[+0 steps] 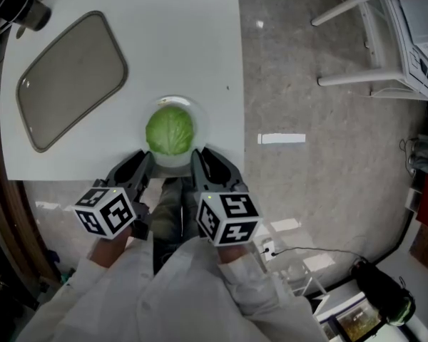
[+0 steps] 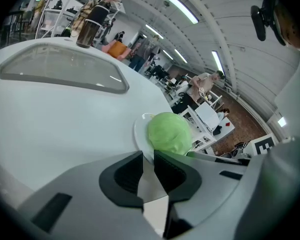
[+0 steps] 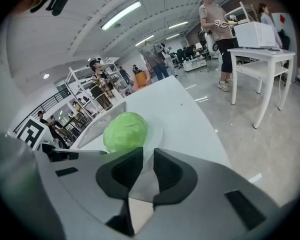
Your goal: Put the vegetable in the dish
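Observation:
A round pale green cabbage [image 1: 170, 130] sits in a small white dish [image 1: 173, 100] near the front edge of the white table [image 1: 171, 41]. My left gripper [image 1: 145, 157] is at the dish's near left and my right gripper [image 1: 200, 155] at its near right, both at the table's edge. In the left gripper view the cabbage [image 2: 169, 132] and dish [image 2: 138, 130] lie just beyond the jaws [image 2: 148, 156]. The right gripper view shows the cabbage [image 3: 125, 131] just past its jaws [image 3: 148, 154]. Each pair stands a narrow gap apart with nothing gripped.
A grey rounded tray [image 1: 71, 77] lies at the table's back left, with a dark cup [image 1: 21, 6] beyond it. The table's right edge drops to the floor, where a white tape strip [image 1: 282, 139] lies. A white furniture frame [image 1: 357, 41] stands far right. People stand in the background.

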Demonstrator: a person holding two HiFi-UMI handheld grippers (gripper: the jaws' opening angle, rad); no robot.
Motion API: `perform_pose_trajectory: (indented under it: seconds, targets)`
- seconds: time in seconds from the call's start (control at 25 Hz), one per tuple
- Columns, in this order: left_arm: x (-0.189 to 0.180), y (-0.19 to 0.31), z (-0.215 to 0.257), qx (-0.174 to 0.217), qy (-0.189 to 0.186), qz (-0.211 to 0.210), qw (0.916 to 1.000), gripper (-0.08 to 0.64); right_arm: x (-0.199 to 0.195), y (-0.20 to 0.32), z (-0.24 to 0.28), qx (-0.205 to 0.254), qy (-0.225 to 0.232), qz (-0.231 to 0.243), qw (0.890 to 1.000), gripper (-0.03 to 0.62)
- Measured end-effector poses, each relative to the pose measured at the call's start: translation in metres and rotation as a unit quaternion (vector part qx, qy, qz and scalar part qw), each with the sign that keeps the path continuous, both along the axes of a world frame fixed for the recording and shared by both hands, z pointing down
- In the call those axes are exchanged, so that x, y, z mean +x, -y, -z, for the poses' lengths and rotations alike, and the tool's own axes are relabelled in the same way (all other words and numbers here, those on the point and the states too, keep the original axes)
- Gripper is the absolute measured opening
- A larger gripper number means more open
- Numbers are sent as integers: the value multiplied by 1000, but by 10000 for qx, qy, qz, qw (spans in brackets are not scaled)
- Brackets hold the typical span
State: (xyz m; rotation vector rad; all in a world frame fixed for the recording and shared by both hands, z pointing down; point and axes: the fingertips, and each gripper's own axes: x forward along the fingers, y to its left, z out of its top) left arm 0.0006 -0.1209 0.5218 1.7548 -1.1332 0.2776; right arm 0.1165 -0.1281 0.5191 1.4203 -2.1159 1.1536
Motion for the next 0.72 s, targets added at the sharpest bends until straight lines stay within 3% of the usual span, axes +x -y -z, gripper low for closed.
perform_pose_trajectory:
  seconds: [0.24,0.72]
  targets:
    - [-4,1,13,314,259,-29,9992,60,-4,0,8,131,-22,89,9999,74]
    - [-14,7,48,620,231,354,9972,60,-14,15,42,391,100,424,9983,72]
